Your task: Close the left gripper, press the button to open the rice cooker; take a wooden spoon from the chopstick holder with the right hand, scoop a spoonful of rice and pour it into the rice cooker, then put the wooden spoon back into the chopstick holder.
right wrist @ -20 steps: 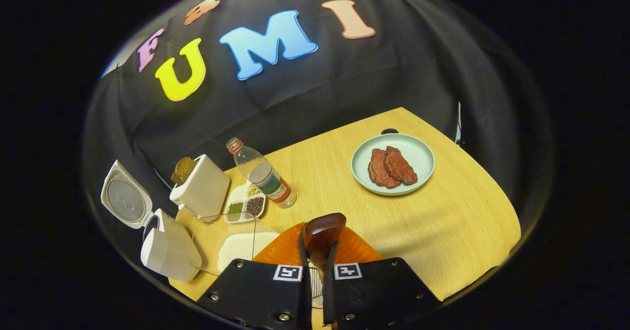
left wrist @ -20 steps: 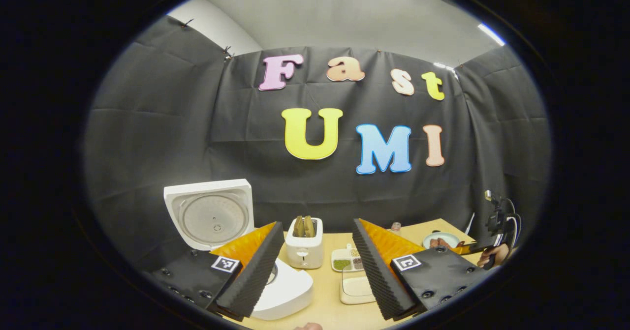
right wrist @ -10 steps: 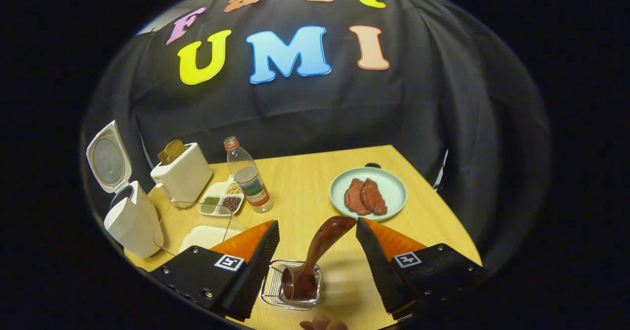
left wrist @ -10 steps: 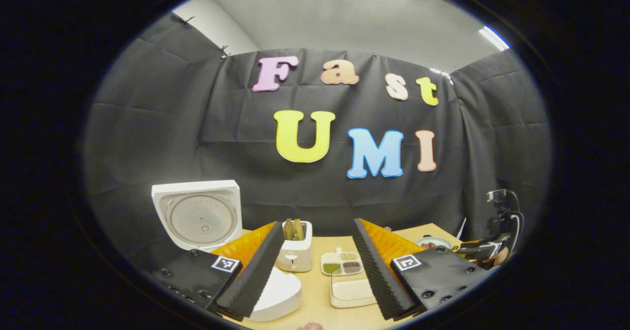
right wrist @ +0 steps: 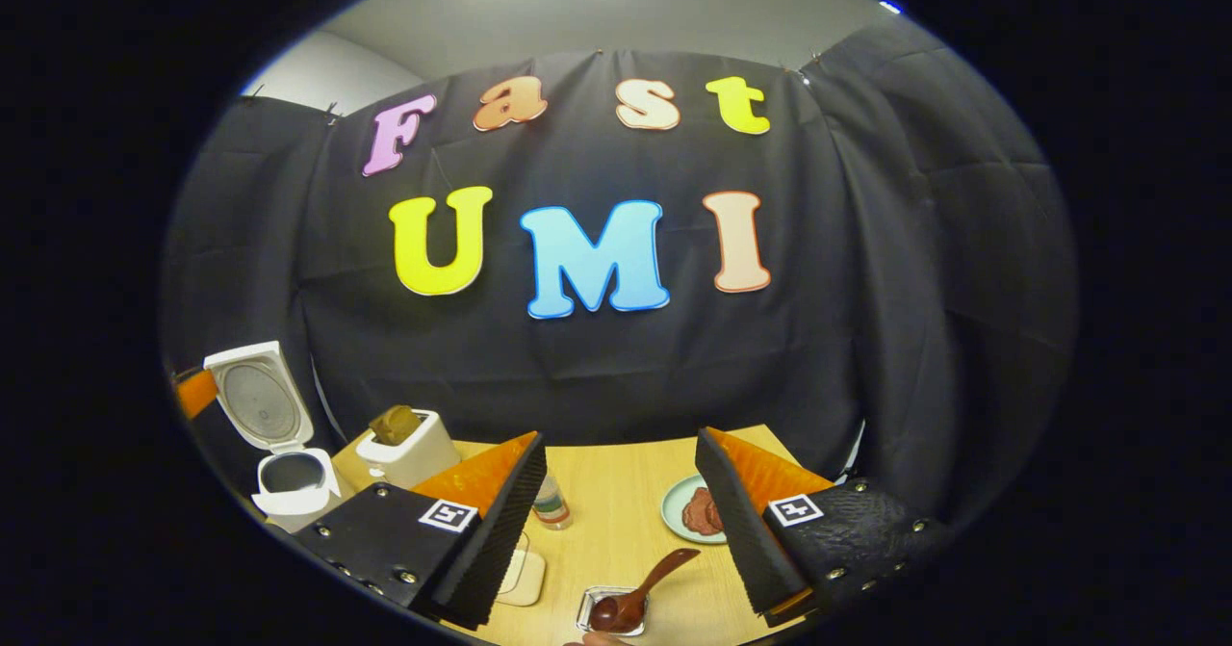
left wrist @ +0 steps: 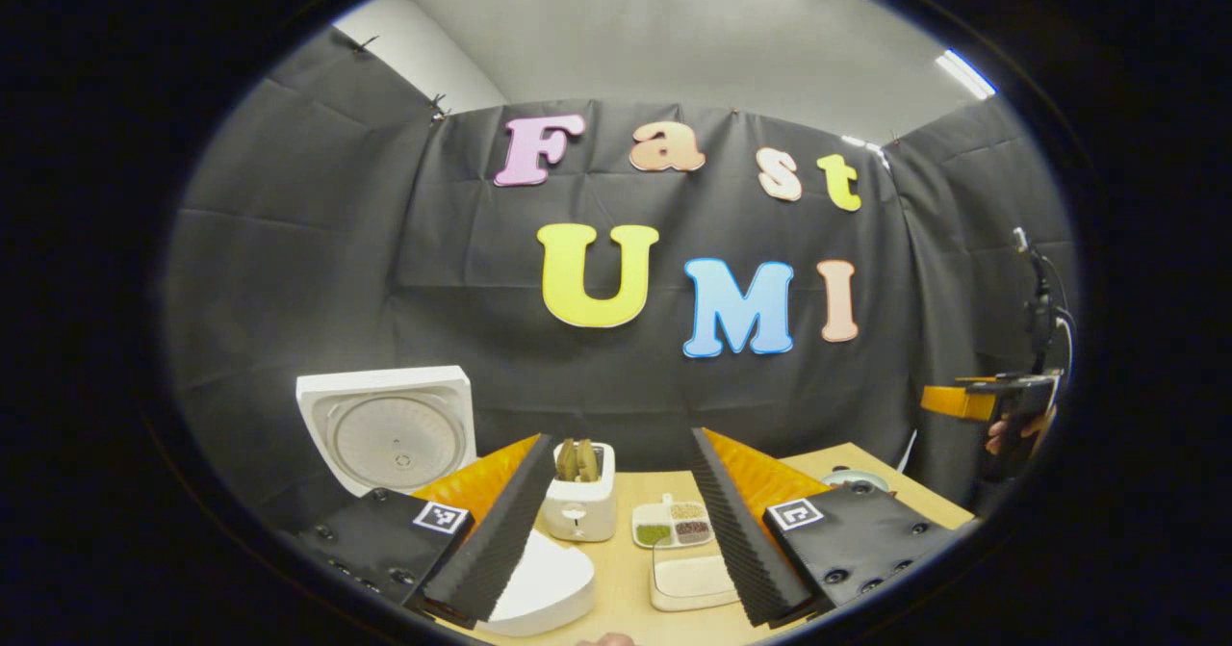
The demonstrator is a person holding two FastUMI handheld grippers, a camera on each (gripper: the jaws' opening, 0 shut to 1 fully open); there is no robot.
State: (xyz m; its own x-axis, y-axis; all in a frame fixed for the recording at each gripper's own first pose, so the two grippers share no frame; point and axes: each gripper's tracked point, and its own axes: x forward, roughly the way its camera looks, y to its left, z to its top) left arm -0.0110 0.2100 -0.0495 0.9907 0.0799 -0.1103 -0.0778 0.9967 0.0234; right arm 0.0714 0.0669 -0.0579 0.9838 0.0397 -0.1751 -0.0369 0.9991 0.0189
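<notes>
Spoon back in holder, both grippers wide.
Right gripper (right wrist: 616, 511) and left gripper (left wrist: 621, 521) hold nothing; wooden spoon (right wrist: 640, 593) leans in chopstick holder (right wrist: 608, 613), cut off at the bottom; rice cooker (right wrist: 289, 482) lid up.

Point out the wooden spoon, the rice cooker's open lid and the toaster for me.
wooden spoon (right wrist: 643, 593), right gripper view, on its handle.
rice cooker lid (left wrist: 390, 429), left gripper view, on the round inner plate.
toaster (left wrist: 578, 513), left gripper view, on its front face.
</notes>
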